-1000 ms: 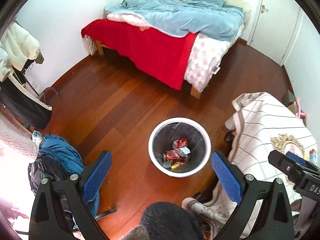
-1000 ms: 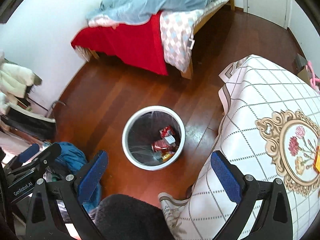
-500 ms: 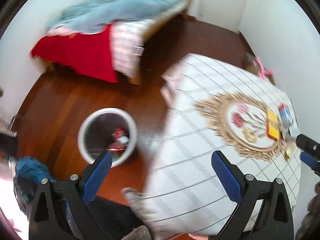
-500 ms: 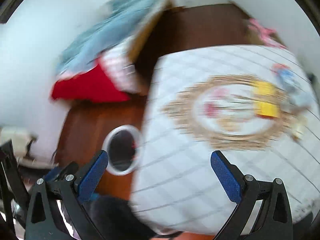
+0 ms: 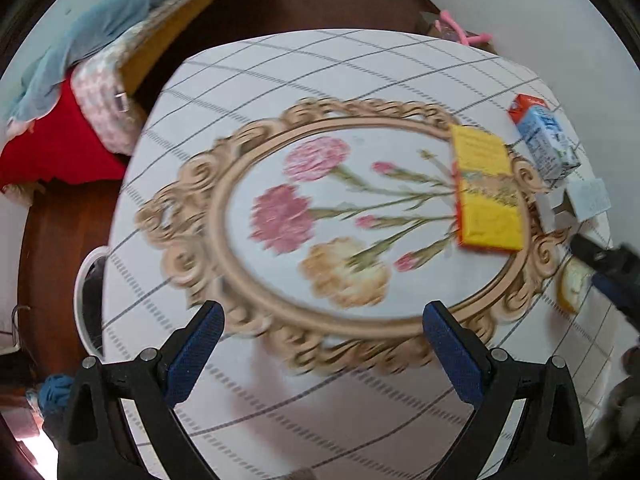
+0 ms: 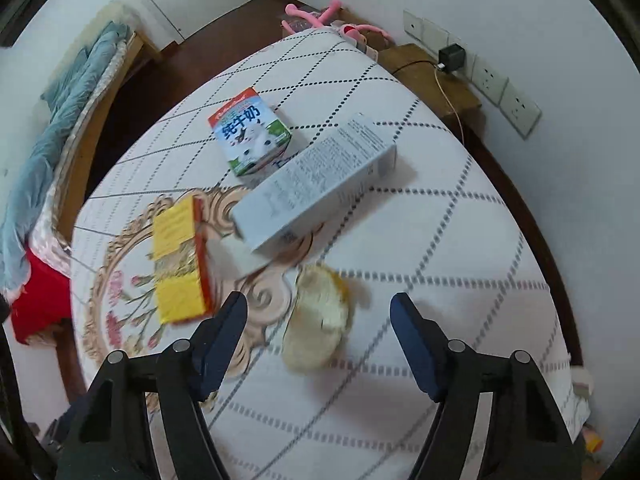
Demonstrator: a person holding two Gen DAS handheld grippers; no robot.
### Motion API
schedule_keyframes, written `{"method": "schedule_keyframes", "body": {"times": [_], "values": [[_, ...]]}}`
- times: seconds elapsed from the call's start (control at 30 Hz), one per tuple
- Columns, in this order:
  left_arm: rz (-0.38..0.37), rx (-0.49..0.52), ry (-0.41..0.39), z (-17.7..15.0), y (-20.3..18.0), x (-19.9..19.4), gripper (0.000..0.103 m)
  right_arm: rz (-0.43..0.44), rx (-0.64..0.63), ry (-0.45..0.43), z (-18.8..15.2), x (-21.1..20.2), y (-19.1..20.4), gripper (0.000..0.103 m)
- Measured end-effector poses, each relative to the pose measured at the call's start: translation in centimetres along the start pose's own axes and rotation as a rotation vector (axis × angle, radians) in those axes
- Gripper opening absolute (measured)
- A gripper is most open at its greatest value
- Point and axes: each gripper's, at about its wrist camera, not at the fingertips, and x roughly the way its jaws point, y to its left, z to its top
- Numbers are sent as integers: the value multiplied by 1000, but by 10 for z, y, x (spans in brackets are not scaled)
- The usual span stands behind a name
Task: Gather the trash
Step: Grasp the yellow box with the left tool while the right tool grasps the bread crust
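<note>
Pale yellow peel scrap, crumpled and cup-like, on the tablecloth just ahead of the right gripper; lies between the two blue pads without touching either. Jaws released but just been closing in, nothing clamped yet. Long axis of scrap runs roughly along the gripper's forward line, narrower end pointing away toward the grey carton.

Grey carton on its side, long axis diagonal, far end toward the wall sockets. Milk carton beyond it, lying flat. Yellow box flat, left of the scrap, long axis pointing away from the camera.

Left gripper released, empty, hovering over the floral medallion, well apart from any trash. White bin on the floor, only its rim visible past the table edge.

Risks, judged: scrap looks soft and thin, likely to crush, fold or slip out on closing; pads coming down low may pinch tablecloth with it and drag cartons. Motion blur suggests fast approach, so overshoot possible.
</note>
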Motion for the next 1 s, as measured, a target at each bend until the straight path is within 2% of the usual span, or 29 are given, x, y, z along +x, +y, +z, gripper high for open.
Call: {"method": "schedule_keyframes", "body": {"times": [0.03,0.07,0.1,0.17,0.2,0.37,0.5,0.53,0.57,0.6,0.67,0.7,0.77,1.0], "values": [[-4,3,-2,4,-5,0,101,1,-11,0,1,5,4,75],[-13,8,-3,8,-10,2,101,-4,-30,0,1,11,10,69],[-22,13,-1,14,-17,4,101,-9,-46,1,0,13,12,56],[-57,27,2,26,-31,7,101,-47,-84,-18,-4,16,21,48],[-71,38,2,33,-39,9,101,-52,-102,-23,-5,15,24,32],[-135,114,27,55,-77,24,101,-36,-79,-23,1,7,-3,31],[-137,162,46,65,-102,36,100,-38,-42,5,10,5,-29,31],[-133,174,46,67,-107,39,92,-36,-35,12,11,6,-33,31],[-127,182,47,69,-110,42,76,-24,-32,17,12,6,-36,31],[-114,185,47,70,-113,43,76,-20,-34,24,13,6,-37,31],[-107,199,20,71,-116,40,57,-26,-42,28,14,7,-36,31],[-105,201,15,71,-116,38,53,-33,-50,29,14,7,-35,31],[-129,192,19,71,-114,36,53,-36,-56,31,14,6,-33,31],[-106,224,11,60,-113,33,55,-40,-68,38,13,5,-32,31]]}}
